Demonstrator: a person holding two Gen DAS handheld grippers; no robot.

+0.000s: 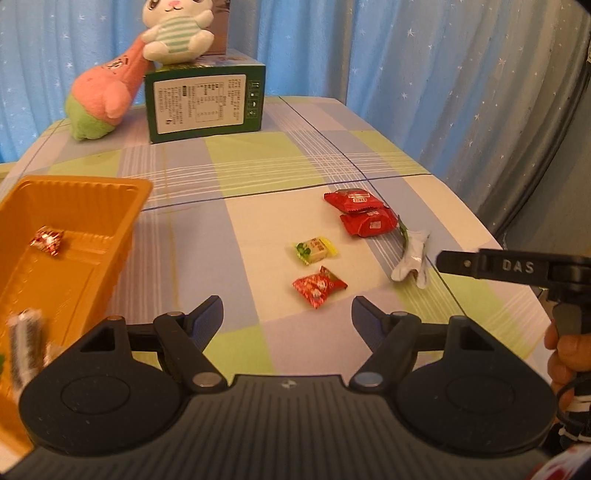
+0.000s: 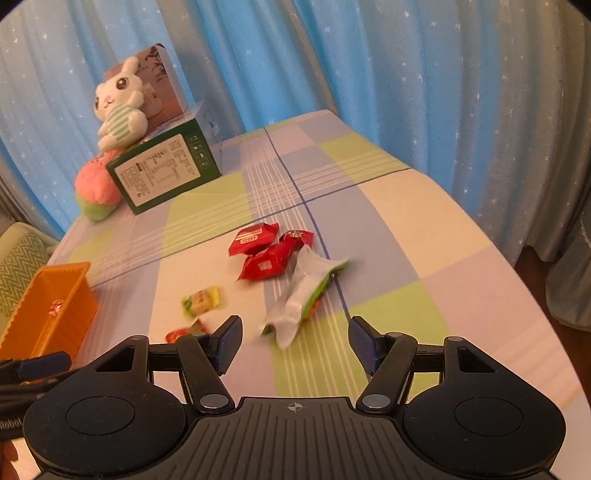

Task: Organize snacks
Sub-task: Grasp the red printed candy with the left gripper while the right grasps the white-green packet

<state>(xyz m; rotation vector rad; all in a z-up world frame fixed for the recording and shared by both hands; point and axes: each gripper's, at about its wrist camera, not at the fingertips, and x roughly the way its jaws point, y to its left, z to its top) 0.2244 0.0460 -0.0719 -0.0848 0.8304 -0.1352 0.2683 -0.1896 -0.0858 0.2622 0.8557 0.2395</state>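
An orange tray stands at the left of the table and holds a small red-and-white candy and a blurred dark packet at its near end. On the cloth lie two red packets, a yellow-green candy, a red patterned candy and a white-green wrapper. My left gripper is open and empty, just short of the red patterned candy. My right gripper is open and empty, with the white-green wrapper just ahead between its fingers. The tray also shows in the right wrist view.
A green box with a plush rabbit on top and a pink-green plush beside it stand at the table's far left. Blue curtains hang behind. The table edge curves down on the right.
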